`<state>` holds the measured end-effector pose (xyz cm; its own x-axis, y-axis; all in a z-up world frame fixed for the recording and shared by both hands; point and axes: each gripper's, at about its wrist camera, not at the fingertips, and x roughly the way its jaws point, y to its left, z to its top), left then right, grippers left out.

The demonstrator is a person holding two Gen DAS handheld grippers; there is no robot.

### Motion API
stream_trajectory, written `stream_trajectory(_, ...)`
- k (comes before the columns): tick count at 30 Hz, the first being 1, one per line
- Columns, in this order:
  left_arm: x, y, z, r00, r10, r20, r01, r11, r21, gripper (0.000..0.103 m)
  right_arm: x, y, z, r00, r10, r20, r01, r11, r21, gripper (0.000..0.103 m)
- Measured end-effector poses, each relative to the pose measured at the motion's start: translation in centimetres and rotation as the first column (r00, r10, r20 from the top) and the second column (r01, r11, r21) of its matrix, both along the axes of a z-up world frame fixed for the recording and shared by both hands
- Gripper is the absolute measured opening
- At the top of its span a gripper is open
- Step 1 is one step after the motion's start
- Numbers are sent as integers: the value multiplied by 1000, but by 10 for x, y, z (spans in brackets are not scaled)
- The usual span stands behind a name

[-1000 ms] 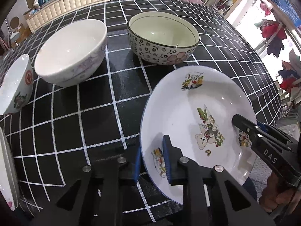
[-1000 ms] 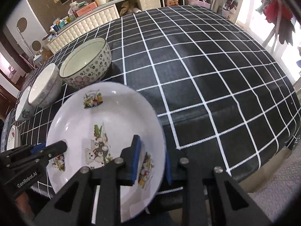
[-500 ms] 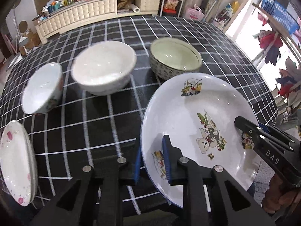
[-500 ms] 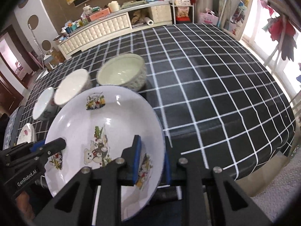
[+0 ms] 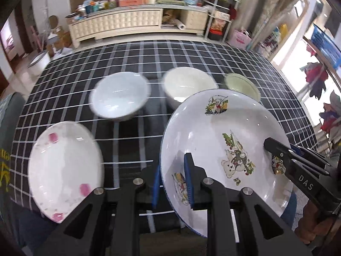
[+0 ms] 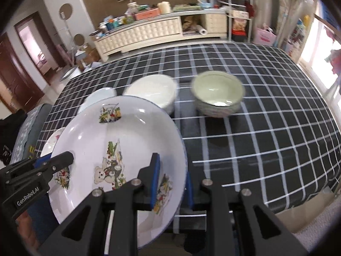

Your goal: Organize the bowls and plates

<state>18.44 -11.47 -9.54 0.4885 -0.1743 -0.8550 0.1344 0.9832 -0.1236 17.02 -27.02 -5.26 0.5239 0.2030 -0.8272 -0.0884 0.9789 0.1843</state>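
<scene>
A white plate with bear pictures [image 5: 223,128] [image 6: 127,132] hangs tilted above the black checked table [image 5: 132,140], held at two sides. My left gripper [image 5: 172,183] is shut on its near left rim. My right gripper [image 6: 172,183] is shut on the opposite rim, and it shows in the left wrist view [image 5: 275,149]. The left gripper also shows in the right wrist view [image 6: 64,159]. On the table stand a small white bowl [image 5: 119,99], a larger white bowl [image 5: 187,85] and a patterned bowl with a pale green inside [image 6: 217,93]. A white plate with pink flowers [image 5: 64,166] lies at the near left.
The three bowls stand in a row across the middle of the table [image 6: 266,128]. Its right edge [image 6: 319,192] drops to the floor. A cream sideboard [image 5: 127,23] stands beyond the far edge. A hand [image 5: 313,224] holds the right gripper, and dark clothing [image 5: 6,149] is at the left.
Both grippers have risen and drawn back with the bear plate between them. The bowls now look smaller and farther off, and the pink-flowered plate has come fully into view at the left.
</scene>
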Motion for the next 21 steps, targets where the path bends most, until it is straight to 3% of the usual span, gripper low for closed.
stream_trajectory(13, -28, 120, 4, 984, 178, -9, -178, 984, 17, 18, 9, 109, -12, 986, 162, -31, -161, 987, 8, 26)
stream_trajectory(21, -41, 180, -9, 965, 259, -42, -258, 966, 17, 18, 17, 158, -28, 974, 216, -72, -217, 976, -5, 26)
